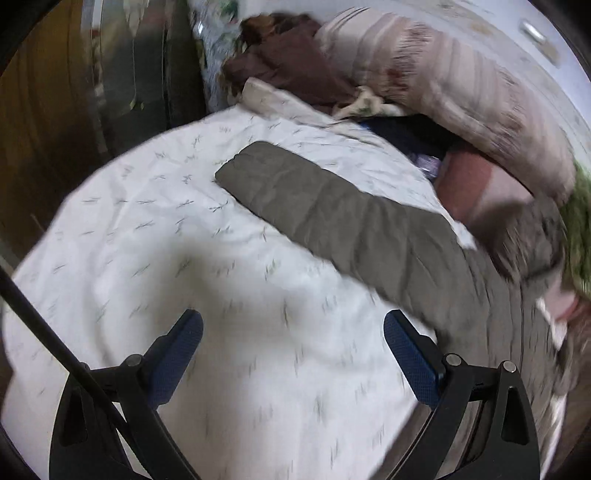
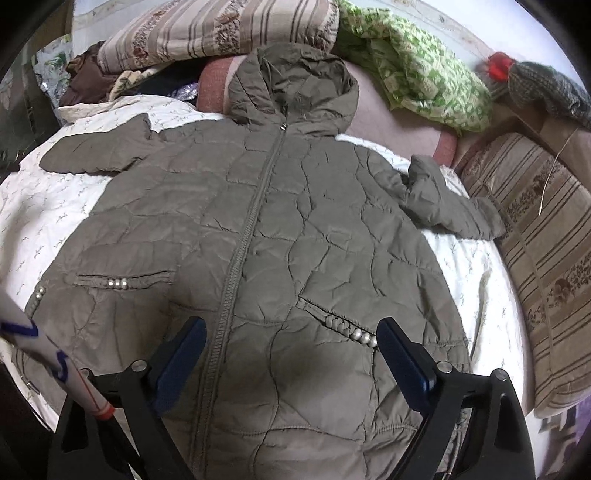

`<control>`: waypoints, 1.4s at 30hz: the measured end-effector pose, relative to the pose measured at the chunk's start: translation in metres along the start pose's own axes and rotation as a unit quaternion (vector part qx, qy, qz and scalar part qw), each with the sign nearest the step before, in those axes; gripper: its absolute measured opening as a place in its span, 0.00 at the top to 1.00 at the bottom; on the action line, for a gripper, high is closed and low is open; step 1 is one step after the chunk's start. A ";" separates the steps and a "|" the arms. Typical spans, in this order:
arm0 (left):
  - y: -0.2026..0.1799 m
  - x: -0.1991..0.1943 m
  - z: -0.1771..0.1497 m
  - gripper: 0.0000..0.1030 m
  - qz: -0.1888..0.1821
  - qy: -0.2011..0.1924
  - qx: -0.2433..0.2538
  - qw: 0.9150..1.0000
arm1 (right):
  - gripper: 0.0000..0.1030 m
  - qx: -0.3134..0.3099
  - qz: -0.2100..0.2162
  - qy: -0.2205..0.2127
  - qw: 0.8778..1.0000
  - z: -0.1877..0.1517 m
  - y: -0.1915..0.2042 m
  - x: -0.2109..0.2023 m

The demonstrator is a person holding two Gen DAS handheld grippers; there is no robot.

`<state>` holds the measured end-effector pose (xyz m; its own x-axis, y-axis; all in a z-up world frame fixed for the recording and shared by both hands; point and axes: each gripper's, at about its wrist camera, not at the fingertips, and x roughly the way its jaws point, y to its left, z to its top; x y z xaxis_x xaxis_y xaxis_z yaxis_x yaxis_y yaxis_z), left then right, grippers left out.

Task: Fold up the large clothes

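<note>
Bedsheet (image 2: 48,206), white with small sprigs, lies under an olive quilted hooded jacket (image 2: 266,236) spread flat, front up, zipped, sleeves out to both sides. Beyond the jacket's hood sit a striped folded quilt (image 2: 218,29) and a green patterned cloth (image 2: 424,74). The right gripper (image 2: 291,354) hovers over the jacket's lower front, jaws spread wide, holding nothing. The left gripper (image 1: 293,350) hangs over bare sheet just beside the jacket's outstretched sleeve (image 1: 332,218), likewise spread and empty.
</note>
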<state>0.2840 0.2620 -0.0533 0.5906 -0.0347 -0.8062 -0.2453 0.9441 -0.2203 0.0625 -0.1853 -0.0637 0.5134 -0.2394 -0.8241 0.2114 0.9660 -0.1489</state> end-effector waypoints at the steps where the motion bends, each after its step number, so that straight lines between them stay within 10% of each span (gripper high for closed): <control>1: 0.009 0.019 0.015 0.05 -0.002 0.010 -0.025 1.000 | 0.07 0.005 -0.001 0.005 1.000 0.000 -0.002 0.005; 11: 0.059 0.146 0.081 0.19 -0.108 0.079 -0.182 0.974 | 0.07 0.040 -0.021 0.037 0.998 0.007 -0.018 0.049; 18: 0.046 0.172 0.105 0.19 -0.083 0.057 -0.176 0.979 | 0.07 0.034 -0.038 0.044 0.998 0.014 -0.019 0.071; 19: 0.041 0.174 0.106 0.21 -0.066 0.060 -0.171 0.981 | 0.07 0.033 -0.041 0.047 0.998 0.014 -0.018 0.075; 21: 0.034 0.172 0.106 0.65 -0.017 0.061 -0.145 0.987 | 0.08 0.033 -0.040 0.051 0.997 0.013 -0.019 0.080; 24: 0.019 0.162 0.107 0.83 0.009 0.070 -0.117 0.991 | 0.16 0.037 -0.026 0.054 0.997 0.012 -0.020 0.083; 33: -0.099 0.040 0.078 0.89 -0.124 0.029 -0.010 0.992 | 0.23 0.078 -0.005 0.027 0.997 0.005 -0.048 0.064; 42: -0.268 0.003 -0.064 0.89 -0.249 0.095 0.139 0.954 | 0.23 0.146 0.005 0.011 0.989 -0.016 -0.092 0.034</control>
<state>0.3019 -0.0124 -0.0315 0.4252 -0.5354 -0.7298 0.2576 0.8445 -0.4695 0.0475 -0.2807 -0.0869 0.4990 -0.2253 -0.8368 0.4396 0.8979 0.0204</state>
